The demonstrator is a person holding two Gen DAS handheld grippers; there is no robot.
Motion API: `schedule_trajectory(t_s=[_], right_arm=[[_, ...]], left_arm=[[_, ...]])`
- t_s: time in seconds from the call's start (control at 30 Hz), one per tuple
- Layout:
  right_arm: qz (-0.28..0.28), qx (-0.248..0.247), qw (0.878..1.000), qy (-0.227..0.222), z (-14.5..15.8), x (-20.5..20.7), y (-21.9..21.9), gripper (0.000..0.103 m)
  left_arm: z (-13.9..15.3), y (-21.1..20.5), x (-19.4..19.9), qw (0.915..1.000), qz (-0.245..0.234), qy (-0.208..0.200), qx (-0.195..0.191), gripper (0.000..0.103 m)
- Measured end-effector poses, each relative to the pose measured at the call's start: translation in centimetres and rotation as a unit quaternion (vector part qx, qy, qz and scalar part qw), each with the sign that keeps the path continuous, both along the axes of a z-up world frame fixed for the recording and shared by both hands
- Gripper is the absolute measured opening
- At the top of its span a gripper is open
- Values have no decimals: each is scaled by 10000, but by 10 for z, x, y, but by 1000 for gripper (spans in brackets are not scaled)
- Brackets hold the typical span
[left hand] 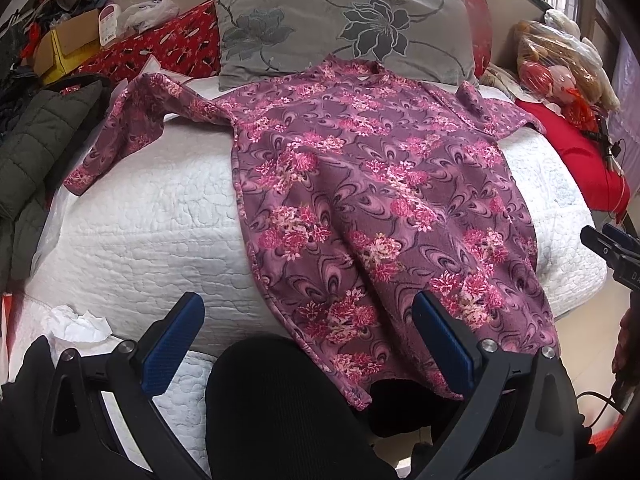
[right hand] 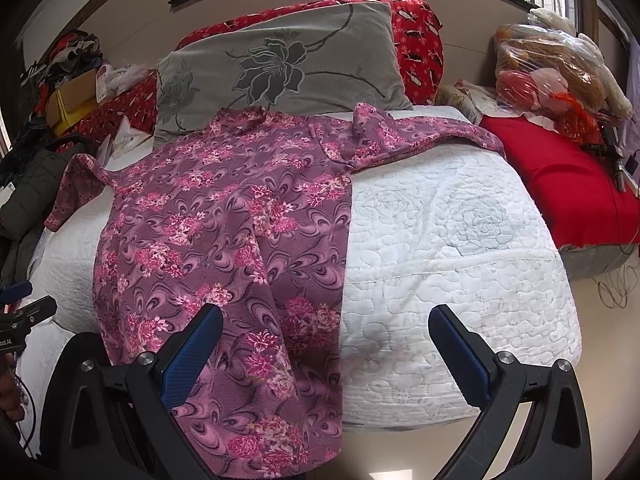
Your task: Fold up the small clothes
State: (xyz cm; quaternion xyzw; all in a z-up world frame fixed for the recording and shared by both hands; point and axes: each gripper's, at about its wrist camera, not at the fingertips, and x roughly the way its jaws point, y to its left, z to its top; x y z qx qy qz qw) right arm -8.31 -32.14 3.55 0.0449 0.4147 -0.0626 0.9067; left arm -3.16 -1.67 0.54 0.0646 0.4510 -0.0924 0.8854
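A purple long-sleeved top with pink flowers (left hand: 360, 184) (right hand: 224, 232) lies spread flat on a white quilted bed (left hand: 152, 220) (right hand: 448, 248), collar by the pillow and hem hanging over the near edge. Both sleeves are stretched outward. My left gripper (left hand: 308, 336) stands open above the hem's left part, with nothing between its blue pads. Over the hem's right edge my right gripper (right hand: 328, 344) is open too; its left finger (right hand: 192, 356) is over the cloth and its right finger over bare quilt. The right gripper's tip also shows at the left wrist view's right edge (left hand: 612, 252).
A grey flowered pillow (left hand: 344, 28) (right hand: 280, 64) leans at the head on red patterned bedding. A dark puffer jacket (left hand: 36, 148) and boxes lie at the left, a red cushion (right hand: 560, 184) and bagged plush toys (right hand: 552, 68) at the right. Crumpled tissue (left hand: 76, 322) sits near the front left. A dark-clad knee (left hand: 280, 408) is below.
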Motion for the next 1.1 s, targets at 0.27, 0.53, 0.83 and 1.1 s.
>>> schedule_trajectory(t_s=[0.27,0.53,0.83,1.1], right_arm=[[7,156,9999,57,-6,3,-5,102],[2,220,9997,130,-12,7,-6,102],[61,351,9984,434,-30,15,-17,88],[39,412,9940,1010,-71,21,-26,84]], left_arm=[[-6,-1,4,10000,-1,94,29,103],[-12,1,11,9997,4,232,29,103],[-31,50,46,9916,722,966,-477,103],[-68,57,70,9740,968,1937,-664,103]])
